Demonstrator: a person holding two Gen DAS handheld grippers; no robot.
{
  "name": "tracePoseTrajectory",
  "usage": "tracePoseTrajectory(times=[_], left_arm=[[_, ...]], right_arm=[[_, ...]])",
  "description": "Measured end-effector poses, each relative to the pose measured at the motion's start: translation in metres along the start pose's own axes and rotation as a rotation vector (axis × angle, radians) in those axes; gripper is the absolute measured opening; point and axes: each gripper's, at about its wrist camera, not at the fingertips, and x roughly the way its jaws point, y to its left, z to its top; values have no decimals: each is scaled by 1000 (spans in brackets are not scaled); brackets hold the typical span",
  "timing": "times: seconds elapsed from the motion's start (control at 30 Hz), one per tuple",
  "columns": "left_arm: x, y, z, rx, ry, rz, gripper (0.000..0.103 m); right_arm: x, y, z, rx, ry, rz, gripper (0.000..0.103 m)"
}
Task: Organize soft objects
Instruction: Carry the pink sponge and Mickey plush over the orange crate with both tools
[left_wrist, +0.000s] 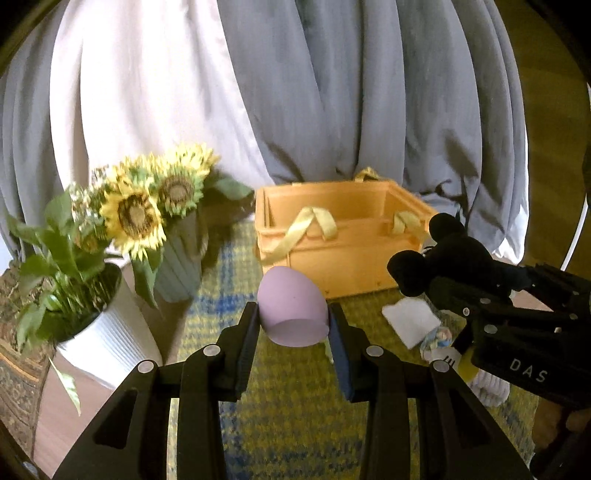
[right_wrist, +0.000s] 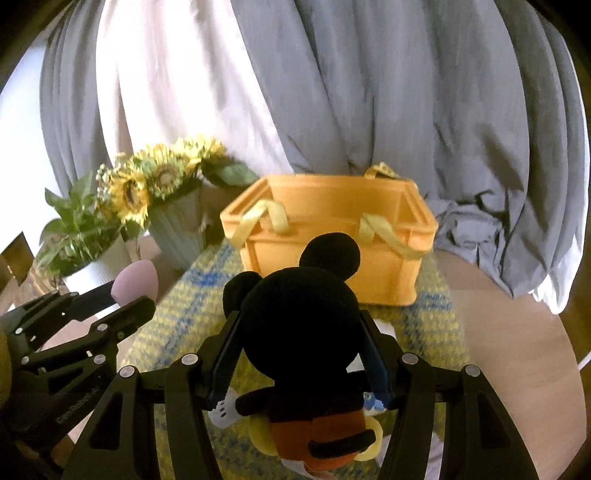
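My left gripper (left_wrist: 293, 317) is shut on a lilac egg-shaped sponge (left_wrist: 291, 308), held above the yellow-blue mat (left_wrist: 295, 406); the sponge (right_wrist: 136, 282) also shows at the left of the right wrist view. My right gripper (right_wrist: 299, 321) is shut on a black mouse plush toy (right_wrist: 295, 317) with red shorts, clamped at its head; this toy (left_wrist: 447, 258) appears at the right of the left wrist view. An orange basket (left_wrist: 343, 240) with pale yellow handles stands open beyond both grippers, also seen as the basket (right_wrist: 332, 236) straight ahead of the plush.
Sunflowers in a ribbed grey-green vase (left_wrist: 181, 266) and a leafy plant in a white pot (left_wrist: 99, 332) stand at the left. A white cloth piece (left_wrist: 412, 319) and small soft items lie on the mat at the right. Grey and white curtains (left_wrist: 332, 92) hang behind.
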Motion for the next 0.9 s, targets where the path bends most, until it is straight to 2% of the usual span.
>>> tracePoseTrajectory(times=[0.5, 0.9], left_arm=[[-18, -4, 46, 3, -162, -28, 37], [-16, -6, 81, 12, -243, -46, 37]], right_arm=[[-20, -8, 39, 20, -143, 3, 61], [-27, -12, 70, 23, -236, -7, 61]])
